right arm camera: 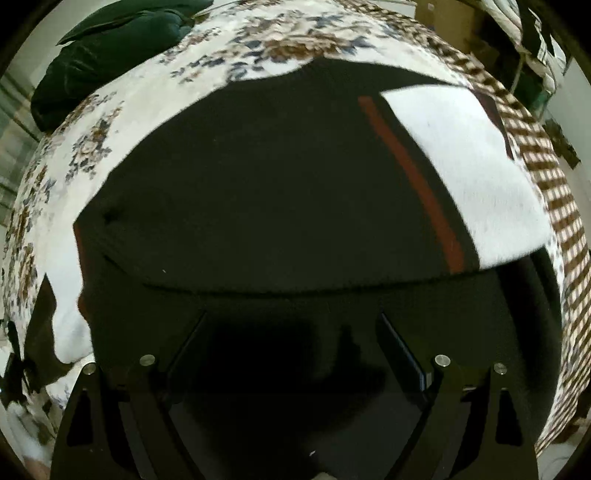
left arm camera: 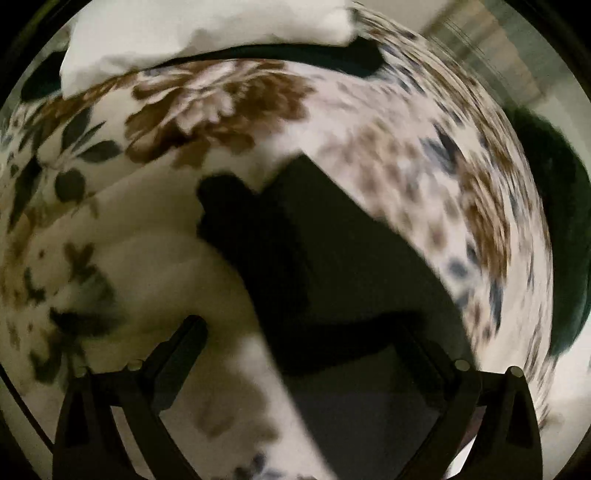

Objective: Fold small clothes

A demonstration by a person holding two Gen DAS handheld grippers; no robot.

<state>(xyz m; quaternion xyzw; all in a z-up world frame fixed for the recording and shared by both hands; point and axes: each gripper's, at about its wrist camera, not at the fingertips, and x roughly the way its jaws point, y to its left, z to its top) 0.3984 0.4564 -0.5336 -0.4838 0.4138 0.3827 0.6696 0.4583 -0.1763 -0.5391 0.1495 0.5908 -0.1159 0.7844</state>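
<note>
Black fabric, a small dark garment (right arm camera: 258,192) with a rust-red stripe (right arm camera: 413,181) and a white panel (right arm camera: 472,173), lies spread on the floral bedspread (right arm camera: 122,122), filling the right wrist view. Right gripper (right arm camera: 291,317) hovers low over its near hem, fingers spread wide, gripping nothing. Left gripper (left arm camera: 306,325) has its fingers wide too, over a black corner of the garment (left arm camera: 332,251); contact cannot be told through blur. A white pillow (left arm camera: 207,33) and dark green cushion (right arm camera: 107,55) lie beyond.

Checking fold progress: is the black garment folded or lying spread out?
Folded, at least partly: the black garment shows a layered edge across its near side on the floral bedspread.
</note>
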